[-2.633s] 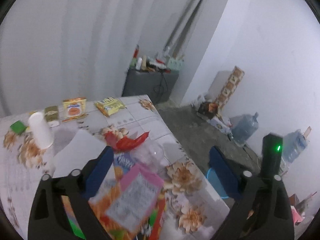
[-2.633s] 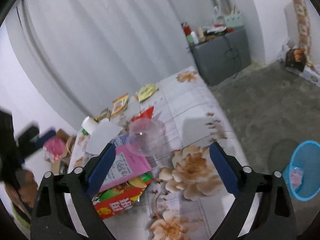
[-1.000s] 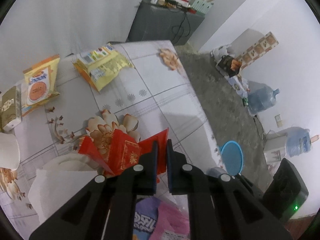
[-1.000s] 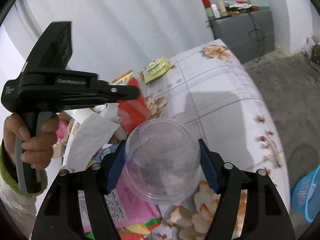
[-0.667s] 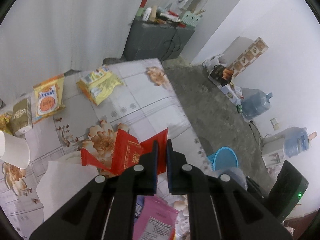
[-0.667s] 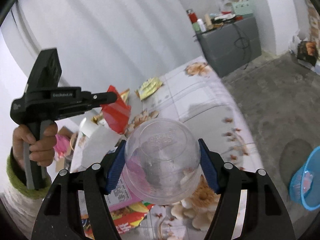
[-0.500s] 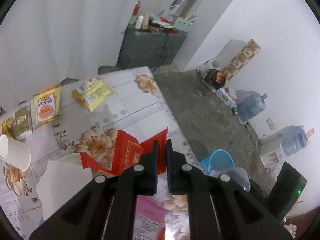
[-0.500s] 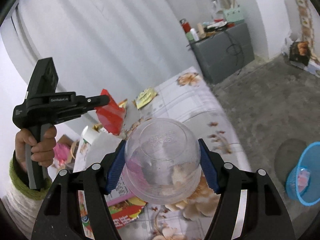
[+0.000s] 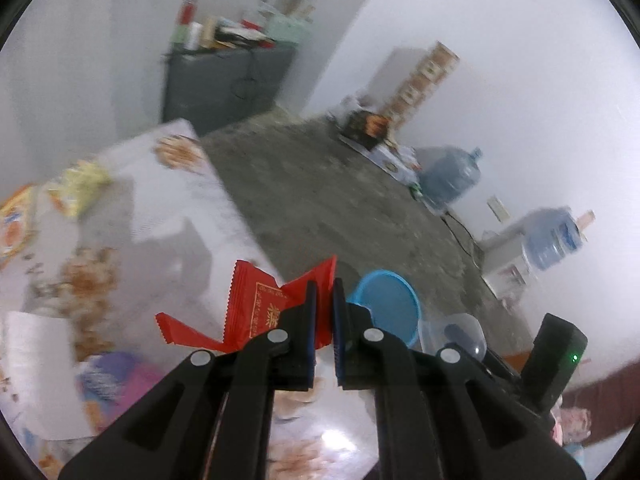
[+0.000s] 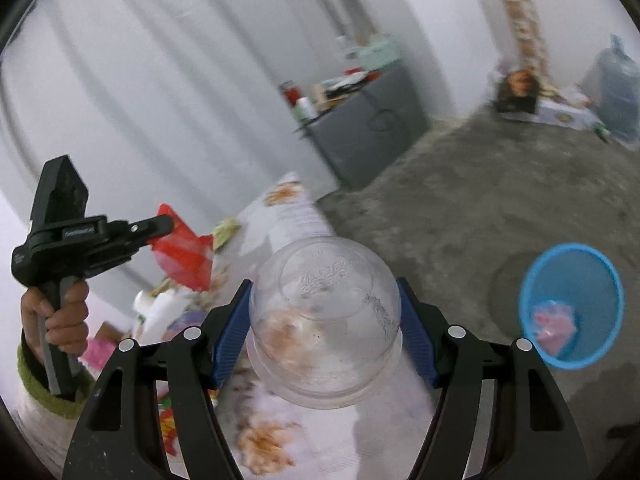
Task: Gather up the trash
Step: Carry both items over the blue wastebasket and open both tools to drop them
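While the left gripper (image 9: 323,292) pinches one red wrapper (image 9: 256,308), the right gripper (image 10: 325,312) clamps one clear plastic cup (image 10: 324,320); one blue bin (image 10: 572,304) stands on the floor, two water jugs (image 9: 450,178) beyond.

grey cabinet (image 9: 224,80), water jugs (image 9: 450,178), curtain (image 10: 140,80)

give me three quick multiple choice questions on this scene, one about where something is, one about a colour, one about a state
1. Where is the bin?
A on the floor
B on the table
C on the grey cabinet

2. What colour is the wrapper in the left gripper?
A yellow
B red
C green

3. What is the right gripper doing?
A hanging open and empty
B pinching a paper sheet
C clamping a clear cup

Answers: 1 A, it stands on the concrete beside the table. 2 B, red foil sticks out of the shut jaws. 3 C, both blue pads press the cup's sides.
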Motion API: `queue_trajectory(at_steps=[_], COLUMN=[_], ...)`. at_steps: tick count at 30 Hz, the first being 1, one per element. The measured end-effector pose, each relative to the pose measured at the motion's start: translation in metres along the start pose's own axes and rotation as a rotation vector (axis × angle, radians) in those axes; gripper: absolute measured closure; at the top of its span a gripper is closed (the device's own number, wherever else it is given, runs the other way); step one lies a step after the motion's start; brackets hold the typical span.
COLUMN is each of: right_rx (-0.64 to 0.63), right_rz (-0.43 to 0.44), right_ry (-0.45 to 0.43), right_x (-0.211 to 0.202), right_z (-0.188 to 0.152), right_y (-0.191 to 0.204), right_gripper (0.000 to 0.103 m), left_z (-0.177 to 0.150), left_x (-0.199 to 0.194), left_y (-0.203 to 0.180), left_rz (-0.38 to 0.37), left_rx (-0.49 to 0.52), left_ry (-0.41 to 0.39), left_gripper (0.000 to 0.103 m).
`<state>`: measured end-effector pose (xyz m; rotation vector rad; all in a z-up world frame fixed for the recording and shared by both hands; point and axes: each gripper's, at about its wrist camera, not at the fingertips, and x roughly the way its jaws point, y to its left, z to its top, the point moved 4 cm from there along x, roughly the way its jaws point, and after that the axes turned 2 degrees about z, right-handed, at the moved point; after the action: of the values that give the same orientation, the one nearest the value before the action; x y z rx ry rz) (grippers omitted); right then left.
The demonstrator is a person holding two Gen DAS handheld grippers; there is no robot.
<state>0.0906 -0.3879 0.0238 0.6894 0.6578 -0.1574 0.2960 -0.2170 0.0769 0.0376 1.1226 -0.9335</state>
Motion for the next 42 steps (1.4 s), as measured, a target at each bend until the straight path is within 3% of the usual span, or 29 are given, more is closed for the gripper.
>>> queue_trajectory(at_steps=[8,13,19,23,24,25,27,29,32,42], right_rx=[0.241,0.46,0.648,0.746,0.78,0.807,0.84,0.885,0.926,0.75], right_rz=[-0.173,-0.245,-0.259,-0.207,-0.19,-0.184,-0.217,-0.276,-0.278,-0.336], right_ry=[-0.07,-0.086,-0.083,-0.074,-0.074,-0.078,-0.065,-0.045,-0.03,-0.058], right_x=[-0.031,-0.036,-0.028,-0.011,-0.003,0.005,0.019,0.026,0.024,-0.017], right_z=[-0.011,-0.024,-0.036,-0.04,-0.04,-0.043,-0.051,-0.062,-0.076,-0.082], right_y=[-0.112,-0.191,-0.257,-0.296,-0.311,-0.326,-0.345,-0.361,-0.365,-0.321], right_gripper=[0.038,0.038,0.037,0.035,0.034,0.027,0.023,0.023,0.023,0.023], left_z=[-0.015,-0.028,-0.045,-0.057,-0.058,-0.061,-0.063,-0.063,-0.068,-0.079], left_x=[0.093,0.16,0.242,0.29,0.298,0.314,0.334,0.346,0.35,0.296], left_y=[-0.099,-0.168,-0.23,-0.262,-0.265,-0.27,-0.27,-0.267,-0.261,-0.254], left_rz=[-0.111,-0.175,-0.235,-0.198,-0.191,-0.179,-0.148,-0.106,-0.095,-0.065], left_rx=[0.125,0.194,0.224,0.284,0.295,0.301,0.283,0.267,0.288,0.408], left_ry=[0.127,0.199,0.294,0.308,0.308,0.317,0.324,0.316,0.321,0.229], left_gripper=[0.097,0.096,0.096,0.095,0.092,0.089,0.064,0.057,0.057,0.052])
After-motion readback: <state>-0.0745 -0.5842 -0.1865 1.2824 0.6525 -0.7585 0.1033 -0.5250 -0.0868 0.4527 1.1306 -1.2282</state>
